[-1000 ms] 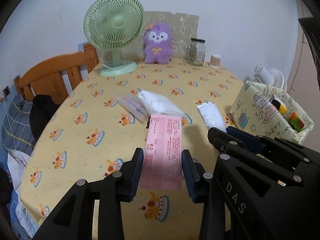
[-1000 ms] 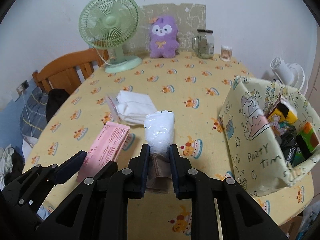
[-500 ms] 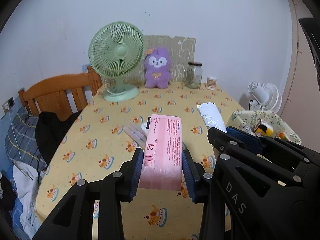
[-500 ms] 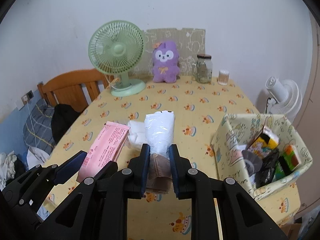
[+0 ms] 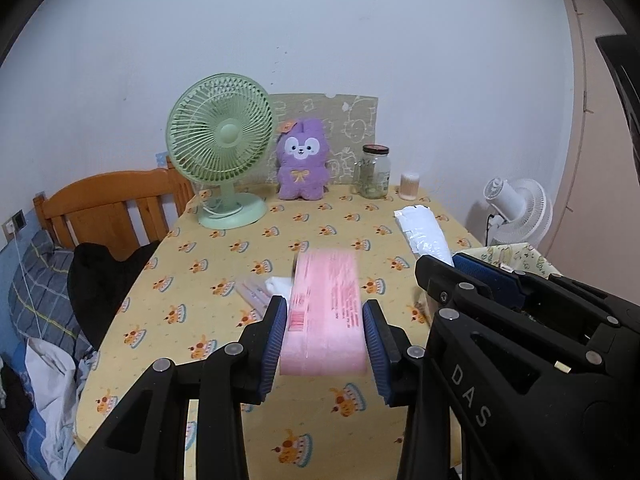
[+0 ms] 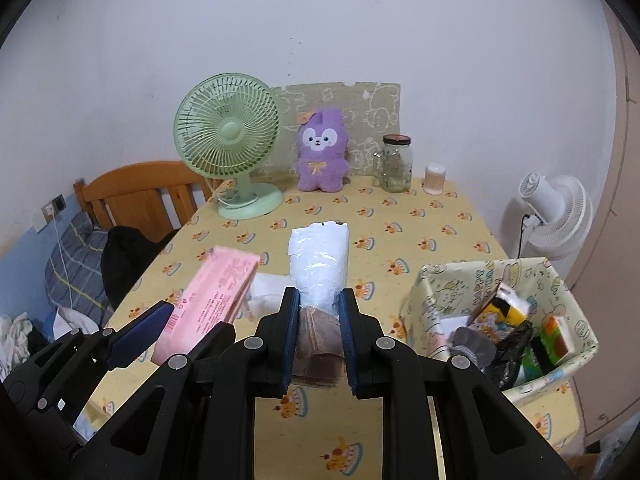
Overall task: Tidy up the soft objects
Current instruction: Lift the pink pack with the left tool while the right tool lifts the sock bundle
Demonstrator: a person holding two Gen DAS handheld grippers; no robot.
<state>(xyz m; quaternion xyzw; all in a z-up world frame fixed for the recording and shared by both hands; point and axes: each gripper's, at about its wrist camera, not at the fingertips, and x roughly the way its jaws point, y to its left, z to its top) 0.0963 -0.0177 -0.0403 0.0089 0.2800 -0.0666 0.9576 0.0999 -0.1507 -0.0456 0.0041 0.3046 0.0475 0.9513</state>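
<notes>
My left gripper point(image 5: 325, 322) is shut on a flat pink packet point(image 5: 326, 300) and holds it in the air above the table; the packet also shows in the right wrist view point(image 6: 212, 296). My right gripper point(image 6: 319, 320) is shut on a white plastic pack point(image 6: 319, 264) with a brown end, also lifted; the pack shows in the left wrist view point(image 5: 420, 232). A white soft pack point(image 5: 280, 284) and a clear packet point(image 5: 252, 294) lie on the table below. A patterned fabric basket point(image 6: 440, 280) with several items stands at the right.
The table point(image 6: 400, 224) has a yellow cake-print cloth. At its back stand a green fan point(image 6: 232, 152), a purple plush point(image 6: 322, 152), a glass jar point(image 6: 396, 164) and a small cup point(image 6: 435, 174). A wooden chair point(image 6: 140, 192) is left, a white fan point(image 6: 556, 216) right.
Both grippers have risen well above the table with their packs in them; the table now lies lower and farther in both views. The basket now sits lower right.
</notes>
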